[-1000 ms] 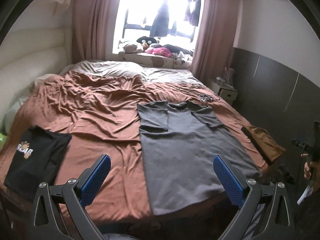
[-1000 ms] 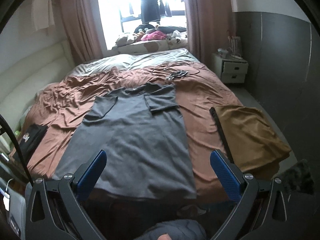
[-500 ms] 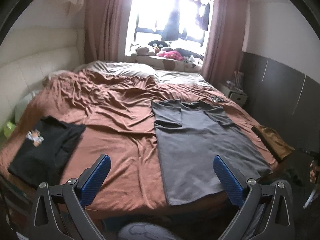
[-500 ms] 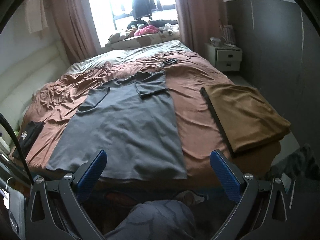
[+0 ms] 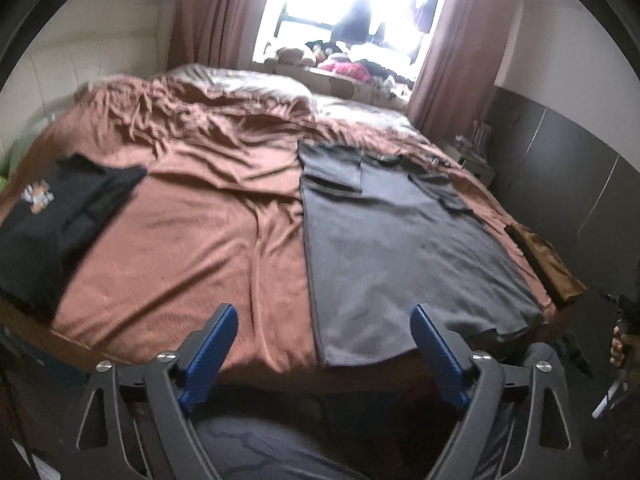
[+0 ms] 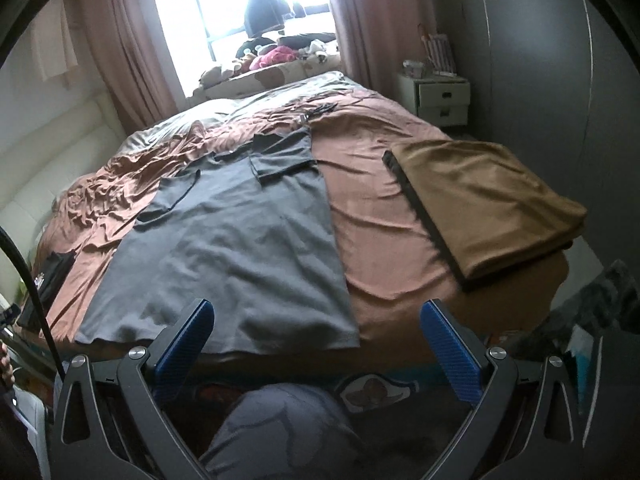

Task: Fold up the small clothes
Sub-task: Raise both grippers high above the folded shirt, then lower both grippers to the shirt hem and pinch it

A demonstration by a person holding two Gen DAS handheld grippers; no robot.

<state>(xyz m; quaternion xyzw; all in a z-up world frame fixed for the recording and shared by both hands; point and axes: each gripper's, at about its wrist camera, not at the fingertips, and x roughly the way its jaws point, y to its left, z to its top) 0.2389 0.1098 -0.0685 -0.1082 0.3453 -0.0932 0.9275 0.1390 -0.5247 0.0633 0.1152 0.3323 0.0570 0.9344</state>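
Observation:
A grey t-shirt lies flat on the brown bed, sleeves folded inward, its hem at the near edge. My left gripper hovers low over the shirt's near left hem corner; its jaws are closing, with nothing pressed between the blue pads. My right gripper stands open just above the shirt's near right hem corner, holding nothing. A folded black t-shirt with a print lies at the bed's left edge. A folded tan garment rests at the right edge.
The brown bedsheet is wrinkled toward the headboard. A white nightstand stands by the far right wall. Stuffed toys and clothes crowd the window sill. A person's knee in grey fabric shows below the grippers.
Both grippers have dropped lower toward the bed's near edge, so the shirt's hem now sits between each pair of fingers. The left fingers have narrowed a little.

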